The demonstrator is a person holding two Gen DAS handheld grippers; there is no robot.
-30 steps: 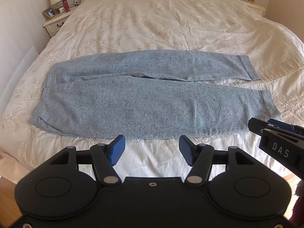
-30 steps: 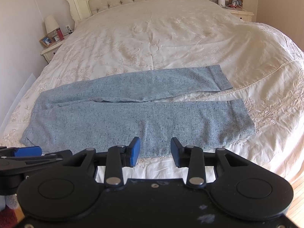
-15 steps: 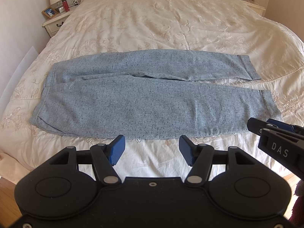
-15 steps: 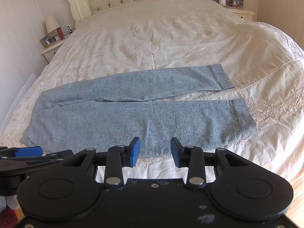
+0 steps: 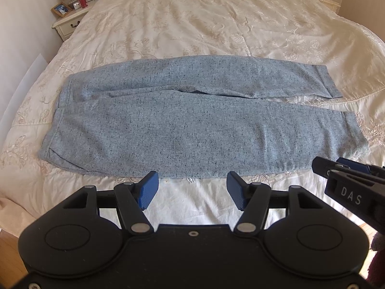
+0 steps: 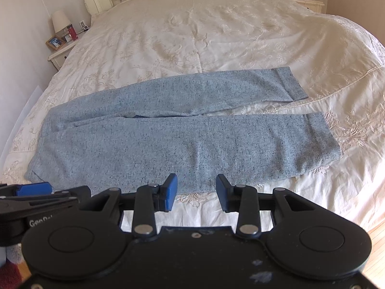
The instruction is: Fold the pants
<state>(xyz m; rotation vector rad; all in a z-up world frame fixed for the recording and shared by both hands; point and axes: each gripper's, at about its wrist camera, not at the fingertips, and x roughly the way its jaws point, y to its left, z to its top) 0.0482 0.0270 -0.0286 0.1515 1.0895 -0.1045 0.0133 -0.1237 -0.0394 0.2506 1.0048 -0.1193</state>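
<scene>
I have the speckled grey-blue knit pants point(image 5: 204, 130) lying flat across the cream embroidered bedspread point(image 5: 192, 24), waistband to the left, both legs running right, the far leg splayed a little from the near one so a wedge of bedspread shows between the cuffs. I judge the cloth light, soft and limp: it will drape and sag from wherever I pinch it, and on this smooth quilted cover it may slide or drag the cover along. The hemmed cuffs and the waistband look the firmest places to take hold; the near long edge would also do for folding one leg over the other. My left gripper point(image 5: 192, 189) hangs just short of that near edge, fingers spread and empty; my right gripper point(image 6: 196, 191) sits likewise over the edge further toward the cuffs, fingers apart, holding nothing. The bed's near edge lies right below me, and beyond the pants there is plenty of bare bedspread. The white nightstand point(image 5: 69, 22) with its lamp stands well clear.
</scene>
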